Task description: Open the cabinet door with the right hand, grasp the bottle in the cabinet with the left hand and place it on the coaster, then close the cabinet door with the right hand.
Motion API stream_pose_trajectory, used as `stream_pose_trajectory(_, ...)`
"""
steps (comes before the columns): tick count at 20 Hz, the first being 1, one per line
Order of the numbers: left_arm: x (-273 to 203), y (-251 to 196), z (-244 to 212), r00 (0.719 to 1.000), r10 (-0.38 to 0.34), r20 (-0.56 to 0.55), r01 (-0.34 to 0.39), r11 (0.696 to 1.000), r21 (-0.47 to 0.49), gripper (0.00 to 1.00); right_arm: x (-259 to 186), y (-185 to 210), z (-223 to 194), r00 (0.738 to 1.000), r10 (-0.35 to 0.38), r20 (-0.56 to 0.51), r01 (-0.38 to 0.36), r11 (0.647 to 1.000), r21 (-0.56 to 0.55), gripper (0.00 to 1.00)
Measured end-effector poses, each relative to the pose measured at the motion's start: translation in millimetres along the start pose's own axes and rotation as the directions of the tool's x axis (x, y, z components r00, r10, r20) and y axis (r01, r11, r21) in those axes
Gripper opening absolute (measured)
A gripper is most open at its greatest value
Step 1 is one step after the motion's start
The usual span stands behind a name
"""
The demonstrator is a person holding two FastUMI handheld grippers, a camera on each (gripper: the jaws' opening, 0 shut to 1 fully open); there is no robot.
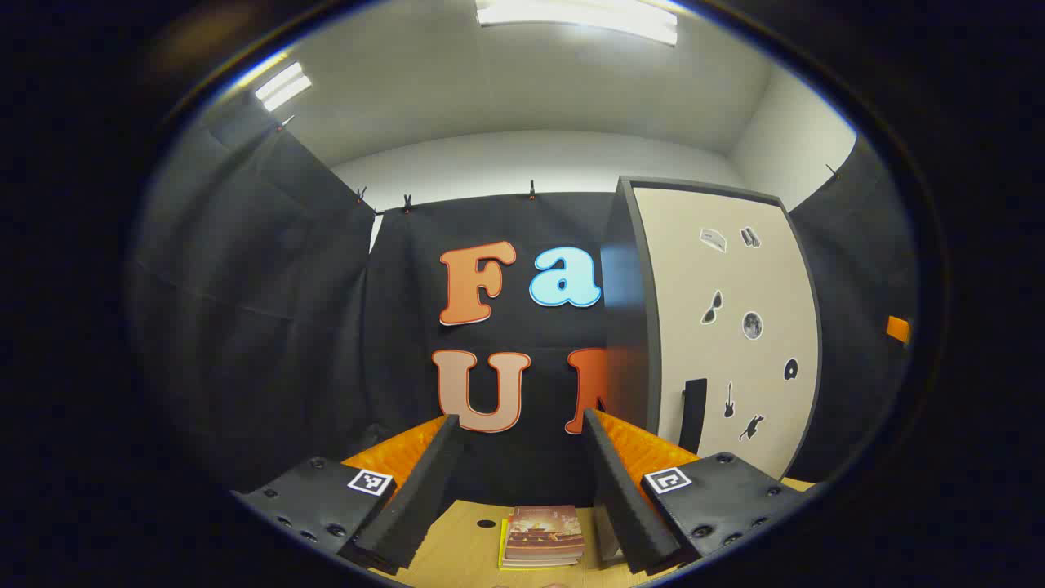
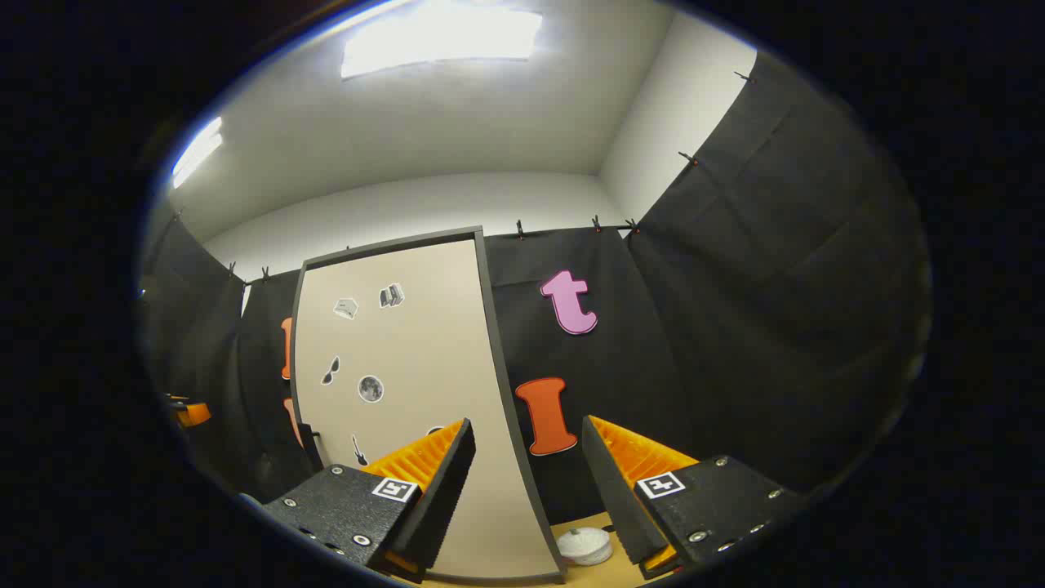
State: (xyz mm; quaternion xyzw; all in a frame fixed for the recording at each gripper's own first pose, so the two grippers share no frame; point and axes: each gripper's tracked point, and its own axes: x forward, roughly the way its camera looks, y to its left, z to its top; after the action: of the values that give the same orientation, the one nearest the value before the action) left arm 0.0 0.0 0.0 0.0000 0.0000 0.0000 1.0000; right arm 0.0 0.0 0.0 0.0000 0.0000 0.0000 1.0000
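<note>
The cabinet [image 1: 722, 327] stands at the right of the left gripper view, its beige door shut and dotted with small dark stickers. A dark handle [image 1: 693, 412] sits low on the door's left side. The shut door [image 2: 408, 384] hides the cabinet's inside. My left gripper [image 1: 519, 420] is open, holds nothing and hangs left of the cabinet. My right gripper [image 2: 528, 425] is open and empty, facing the door's right edge from a short way off. A white round coaster [image 2: 584, 545] lies on the table just right of the cabinet.
A stack of books [image 1: 543, 535] lies on the wooden table [image 1: 465, 547] below my left gripper. Black cloth walls close the booth behind and on both sides. An orange part of the other gripper [image 2: 189, 412] shows far left in the right gripper view.
</note>
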Motion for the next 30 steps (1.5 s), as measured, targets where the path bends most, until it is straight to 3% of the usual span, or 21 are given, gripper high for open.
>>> stream_pose_trajectory(5,-7.4,-2.4,18.6,0.999,-0.020,0.029,0.020,1.000,-0.004,0.96,-1.2,18.6,-5.6,0.998,0.056,-0.034,-0.059,0.995,-0.078,0.83)
stream_pose_trajectory(7,-9.7,-0.9,23.6,0.999,-0.025,0.030,0.025,1.000,-0.007,0.92,-1.7,31.5,-3.0,0.996,0.090,-0.022,-0.092,0.989,-0.118,0.84)
stream_pose_trajectory(8,-11.5,0.8,27.7,0.999,-0.023,0.031,0.023,1.000,-0.006,0.96,-1.3,38.0,-1.6,0.994,0.104,-0.014,-0.105,0.986,-0.133,0.84)
stream_pose_trajectory(9,-11.7,2.9,31.5,0.999,-0.019,0.036,0.019,1.000,-0.003,0.92,-1.2,43.3,0.1,0.994,0.113,-0.007,-0.113,0.982,-0.149,0.84)
stream_pose_trajectory(12,-15.0,11.5,42.0,0.999,0.001,0.051,-0.001,1.000,-0.005,0.92,-0.1,61.3,1.6,0.988,0.153,-0.003,-0.150,0.968,-0.202,0.88)
stream_pose_trajectory(14,-17.3,29.0,51.3,0.995,0.061,0.081,-0.064,0.997,0.034,0.92,2.9,71.9,-3.2,0.986,0.166,-0.022,-0.167,0.961,-0.220,0.90)
stream_pose_trajectory(15,-18.4,29.9,55.8,0.994,0.062,0.094,-0.066,0.997,0.037,0.96,3.3,76.8,-9.0,0.984,0.171,-0.048,-0.177,0.958,-0.224,0.92)
stream_pose_trajectory(19,-17.7,25.6,51.1,0.995,0.041,0.090,-0.045,0.998,0.035,0.92,4.3,100.9,-29.7,0.971,0.211,-0.114,-0.232,0.948,-0.217,0.92)
stream_pose_trajectory(20,-17.6,25.9,47.5,0.996,0.037,0.080,-0.040,0.999,0.032,0.96,4.0,108.2,-35.0,0.967,0.225,-0.122,-0.247,0.945,-0.213,0.92)
stream_pose_trajectory(25,-14.4,27.1,29.8,1.000,0.009,0.030,-0.010,1.000,0.028,0.93,9.7,151.1,-50.6,0.948,0.292,-0.130,-0.313,0.931,-0.188,0.92)
stream_pose_trajectory(30,-15.0,44.1,14.6,1.000,0.028,-0.004,-0.027,0.999,0.031,0.96,18.7,205.3,-85.8,0.906,0.370,-0.205,-0.401,0.906,-0.135,0.92)
